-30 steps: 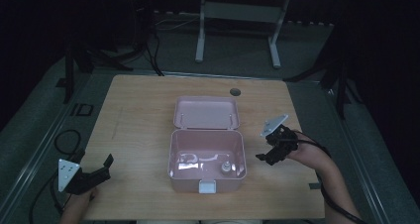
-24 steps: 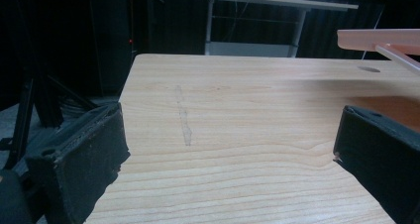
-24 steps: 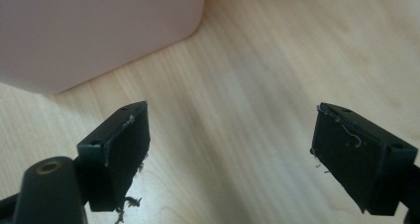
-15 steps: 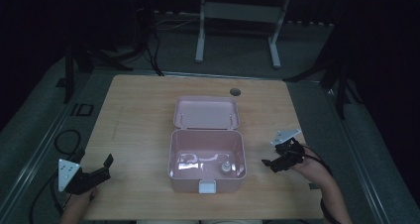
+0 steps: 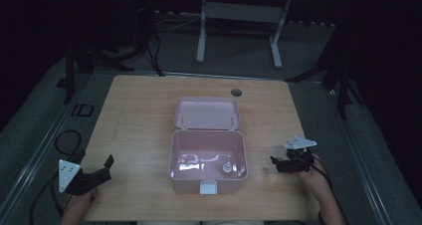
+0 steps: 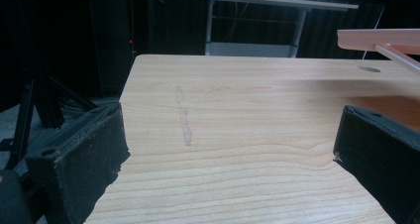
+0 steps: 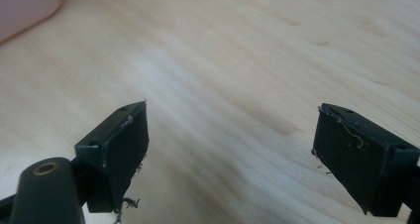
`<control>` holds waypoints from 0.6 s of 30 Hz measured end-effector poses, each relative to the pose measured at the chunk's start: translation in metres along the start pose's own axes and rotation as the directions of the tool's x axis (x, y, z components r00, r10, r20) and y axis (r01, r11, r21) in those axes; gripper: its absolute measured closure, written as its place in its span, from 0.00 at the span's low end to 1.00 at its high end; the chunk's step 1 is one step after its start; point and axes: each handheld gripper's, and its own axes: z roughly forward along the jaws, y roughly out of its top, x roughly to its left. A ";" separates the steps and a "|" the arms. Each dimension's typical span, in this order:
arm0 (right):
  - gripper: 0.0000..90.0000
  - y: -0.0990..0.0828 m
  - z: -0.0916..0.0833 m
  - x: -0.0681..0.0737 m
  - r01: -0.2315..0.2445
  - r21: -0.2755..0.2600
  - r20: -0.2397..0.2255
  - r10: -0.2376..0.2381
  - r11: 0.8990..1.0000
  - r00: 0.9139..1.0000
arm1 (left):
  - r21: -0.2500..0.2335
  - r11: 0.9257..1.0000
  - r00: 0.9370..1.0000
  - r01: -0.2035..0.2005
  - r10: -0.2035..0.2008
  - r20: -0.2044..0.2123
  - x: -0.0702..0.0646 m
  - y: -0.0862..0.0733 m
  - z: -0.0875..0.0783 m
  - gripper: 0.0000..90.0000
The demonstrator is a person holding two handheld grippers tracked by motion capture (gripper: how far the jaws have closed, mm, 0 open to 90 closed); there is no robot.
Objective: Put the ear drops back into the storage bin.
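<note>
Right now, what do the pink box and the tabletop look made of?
Pink box: likely moulded plastic, smooth and slightly glossy; light glints on its inner floor, and the corners are rounded. Tabletop: pale wood or wood-look laminate, matte; grain lines run across it in the left gripper view, but which of the two can't be told.

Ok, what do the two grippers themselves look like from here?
Both are black two-jaw tools. The left gripper carries a grey three-cornered plate on top, and a dark cable loops off the table edge beside it. The right gripper bears the same kind of plate. Up close the right gripper's pads are blocky and black, with fine loose threads clinging to their edges.
</note>
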 end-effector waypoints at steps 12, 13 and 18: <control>0.14 -0.016 0.005 0.005 -0.158 -0.136 0.141 0.177 0.978 0.974 | 0.000 1.000 1.000 0.001 -0.001 0.001 0.000 0.000 0.000 0.00; 0.14 -0.017 0.006 0.005 -0.156 -0.144 0.165 0.179 0.977 0.970 | -0.001 1.000 1.000 0.001 -0.001 0.000 0.000 0.000 0.000 0.00; 0.14 -0.021 0.004 0.004 -0.201 -0.202 0.205 0.242 0.958 0.948 | -0.002 1.000 1.000 0.000 0.000 -0.001 0.000 0.000 0.000 0.00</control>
